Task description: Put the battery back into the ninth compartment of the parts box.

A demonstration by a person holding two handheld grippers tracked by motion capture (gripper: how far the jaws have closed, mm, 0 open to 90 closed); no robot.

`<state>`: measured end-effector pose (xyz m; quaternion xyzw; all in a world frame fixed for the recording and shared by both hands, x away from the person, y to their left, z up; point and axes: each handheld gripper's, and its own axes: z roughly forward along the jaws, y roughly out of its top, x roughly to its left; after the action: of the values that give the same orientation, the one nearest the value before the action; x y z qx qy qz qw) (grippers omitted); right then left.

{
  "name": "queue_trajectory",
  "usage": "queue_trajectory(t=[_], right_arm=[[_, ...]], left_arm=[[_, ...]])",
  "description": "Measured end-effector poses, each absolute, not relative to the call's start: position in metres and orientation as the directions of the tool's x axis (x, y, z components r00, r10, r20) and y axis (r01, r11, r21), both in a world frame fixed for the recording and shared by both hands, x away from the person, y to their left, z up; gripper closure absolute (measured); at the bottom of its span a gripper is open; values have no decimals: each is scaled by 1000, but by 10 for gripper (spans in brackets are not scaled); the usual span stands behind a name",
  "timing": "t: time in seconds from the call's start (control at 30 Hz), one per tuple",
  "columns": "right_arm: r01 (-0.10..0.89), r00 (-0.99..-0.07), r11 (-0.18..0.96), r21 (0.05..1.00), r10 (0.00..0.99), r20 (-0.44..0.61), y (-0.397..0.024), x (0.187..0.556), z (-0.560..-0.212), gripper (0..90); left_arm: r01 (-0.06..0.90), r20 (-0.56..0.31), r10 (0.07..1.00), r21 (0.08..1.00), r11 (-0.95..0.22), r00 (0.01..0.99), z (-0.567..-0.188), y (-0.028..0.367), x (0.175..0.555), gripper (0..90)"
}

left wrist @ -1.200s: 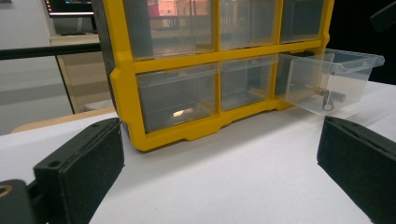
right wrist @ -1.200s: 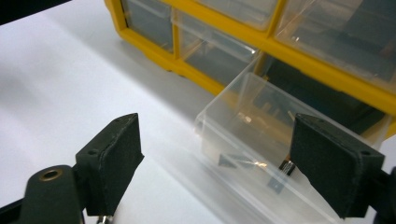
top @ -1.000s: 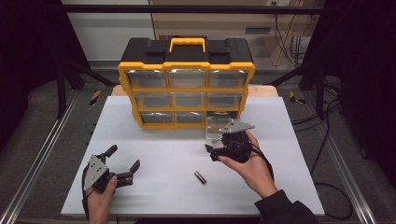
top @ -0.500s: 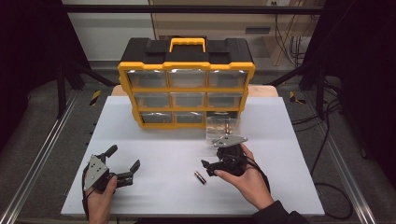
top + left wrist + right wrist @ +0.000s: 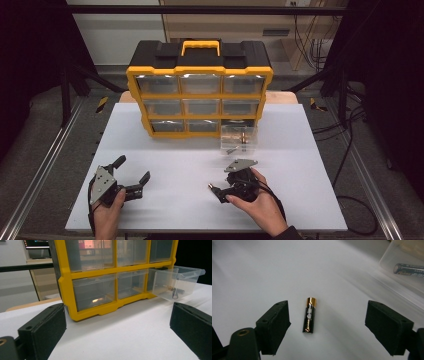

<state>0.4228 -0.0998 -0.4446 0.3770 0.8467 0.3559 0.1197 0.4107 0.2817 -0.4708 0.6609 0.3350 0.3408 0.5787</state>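
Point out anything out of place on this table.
One battery lies loose on the white table between the open right gripper jaws, while the clear drawer stands pulled out of the organizer.

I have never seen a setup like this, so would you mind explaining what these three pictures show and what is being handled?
A person holds a pair of hand-held tongs in each hand. The high view looks down on the white table; the other two views come from cameras riding on each pair.

On the table stands a yellow drawer organizer with one clear drawer pulled out. The right tongs are open around a battery lying on the table, not yet gripping it. The left tongs rest open, holding nothing.
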Motion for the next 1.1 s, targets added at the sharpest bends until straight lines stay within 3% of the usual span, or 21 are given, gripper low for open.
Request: queue_trajectory(t=[0.3,0.67,1.1], right_arm=[[559,-689,473,681,722,64,-98,416,-453,291],[563,-696,493,663,716,58,-95,413,-461,473],[571,-706,502,650,704,78,-78,419,-474,589]], left_arm=[[49,63,837,993,-107,544,-471,281,411,3],[49,64,837,993,-108,544,-471,281,411,2],[53,64,834,992,-112,548,-471,282,411,3]])
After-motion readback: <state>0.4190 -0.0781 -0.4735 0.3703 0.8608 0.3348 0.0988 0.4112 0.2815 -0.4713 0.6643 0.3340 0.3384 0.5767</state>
